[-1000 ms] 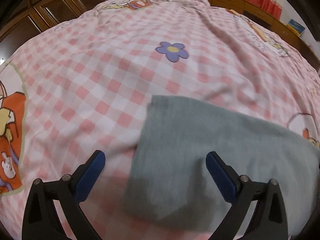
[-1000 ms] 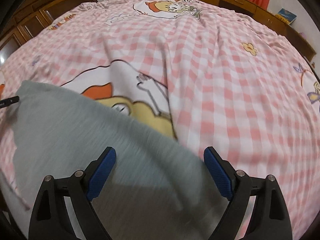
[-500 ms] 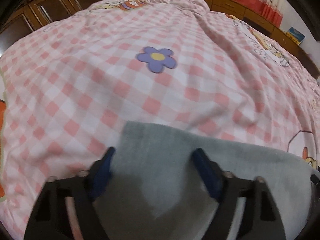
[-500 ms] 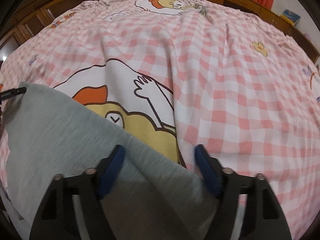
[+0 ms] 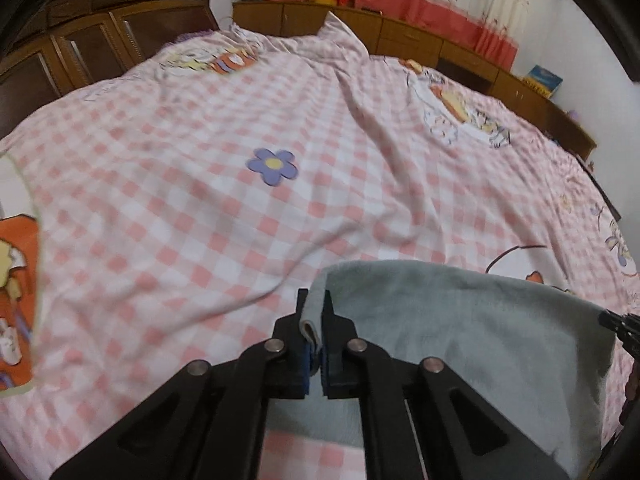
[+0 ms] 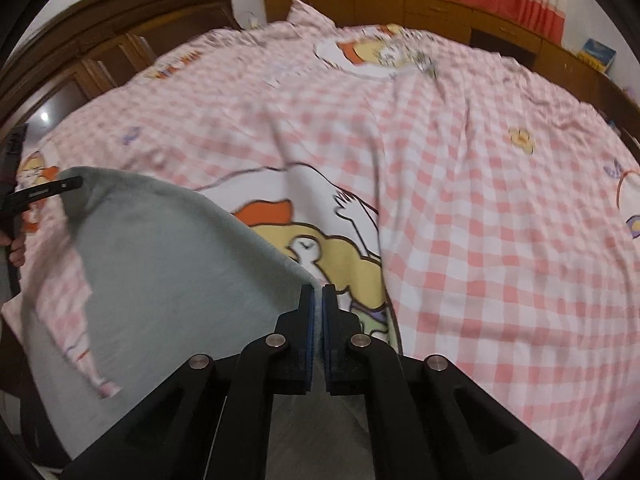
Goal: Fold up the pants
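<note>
The bed [image 5: 248, 216] with its pink checked cover carries the grey pants [image 5: 472, 332], which lie near its front edge with their far edge raised off the cover. The left claw [image 5: 315, 334] is pinching one corner of this edge, and the right claw [image 6: 318, 312] is pinching the other corner. I think the fold will go well if both claws travel together at equal height, keep the edge tight between them, and lay it down square.
</note>
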A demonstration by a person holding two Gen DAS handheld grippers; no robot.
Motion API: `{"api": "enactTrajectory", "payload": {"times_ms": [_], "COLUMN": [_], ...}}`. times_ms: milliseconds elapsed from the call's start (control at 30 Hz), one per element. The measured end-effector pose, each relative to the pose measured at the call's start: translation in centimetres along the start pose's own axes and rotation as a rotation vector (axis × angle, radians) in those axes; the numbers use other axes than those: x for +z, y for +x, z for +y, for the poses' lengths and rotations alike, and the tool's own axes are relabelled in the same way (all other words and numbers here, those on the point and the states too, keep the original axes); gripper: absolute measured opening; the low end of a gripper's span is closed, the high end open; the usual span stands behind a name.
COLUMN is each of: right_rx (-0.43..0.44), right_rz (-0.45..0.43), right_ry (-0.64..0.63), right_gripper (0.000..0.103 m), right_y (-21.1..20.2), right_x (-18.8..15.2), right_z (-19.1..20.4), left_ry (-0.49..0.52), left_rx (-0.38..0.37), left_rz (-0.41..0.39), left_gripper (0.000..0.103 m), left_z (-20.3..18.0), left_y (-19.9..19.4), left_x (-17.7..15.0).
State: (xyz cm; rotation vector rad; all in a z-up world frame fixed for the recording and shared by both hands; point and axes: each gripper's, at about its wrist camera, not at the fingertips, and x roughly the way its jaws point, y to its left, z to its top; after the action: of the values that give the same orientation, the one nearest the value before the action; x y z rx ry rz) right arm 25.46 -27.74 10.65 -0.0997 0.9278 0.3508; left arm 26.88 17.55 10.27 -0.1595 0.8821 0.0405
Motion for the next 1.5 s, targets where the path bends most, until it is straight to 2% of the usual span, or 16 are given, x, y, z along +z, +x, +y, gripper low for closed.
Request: {"api": "enactTrajectory", "payload": {"times_ms": [100, 267, 400, 467, 567, 667, 767, 833, 1033, 1267, 1400, 1500], "right_rx": [0.004, 0.003, 0.005, 0.007, 0.003, 0.005, 0.019, 0.039, 0.072, 0.061, 0.009, -0.059], "right_rz": [-0.034, -0.085, -0.100, -0.106, -0.105, -0.078, -0.057, -0.051, -0.035, -0.048, 0.024, 0.127], "right_ry": [-0.036, -0.086, -0.132, -0.152, -0.192, -0.242, -0.229, -0.193, -0.119, -0.123, -0.155, -0.172], "right_gripper": [0.004, 0.004, 0.004, 0.004, 0.004, 0.004, 0.003, 0.003, 0.003, 0.003, 0.003, 0.003], "right_y": [-3.0, -7.9, -11.0, -12.4, -13.7, -14.3, -14.6, -14.4, -13.8, -15.3, -12.9, -9.8], "right_x": [-0.4, -2.4, -4.6, -6.1, -8.9, -11.9, -14.4, -16.1, -20.9, -23.0, -24.1, -25.0], "right_z": [0.9, 2.1, 3.3, 4.2, 5.9, 7.4, 8.1, 8.2, 8.3, 8.5, 9.0, 9.3], "left_ry": [-0.027, -0.045, -0.079, -0.061, -0.017, -0.013, 0.005, 0.012, -0.064, -0.126, -0.130, -0.161], "left_rx": [-0.007, -0.022, -0.043, -0.046, -0.018, -0.028, -0.014, -0.004, -0.019, -0.053, -0.047, -0.045], "left_rz": [-0.025, -0.104, -0.143, -0.170, -0.187, -0.173, -0.172, -0.175, -0.088, -0.043, 0.001, 0.005], "left_gripper": [0.003, 0.003, 0.003, 0.003, 0.003, 0.003, 0.003, 0.003, 0.003, 0.003, 0.009, 0.016], "left_z": [1.3, 2.9, 3.9, 4.1, 4.0, 4.3, 4.6, 4.8, 6.4, 7.8, 8.1, 8.6], "left_y": [-2.5, -8.1, -11.7, -13.7, -16.1, -17.8, -19.5, -19.9, -18.6, -17.8, -16.5, -16.0], "left_x": [-0.5, -3.2, -5.3, -6.7, -9.3, -12.6, -16.1, -18.2, -23.7, -27.6, -29.3, -30.0]}}
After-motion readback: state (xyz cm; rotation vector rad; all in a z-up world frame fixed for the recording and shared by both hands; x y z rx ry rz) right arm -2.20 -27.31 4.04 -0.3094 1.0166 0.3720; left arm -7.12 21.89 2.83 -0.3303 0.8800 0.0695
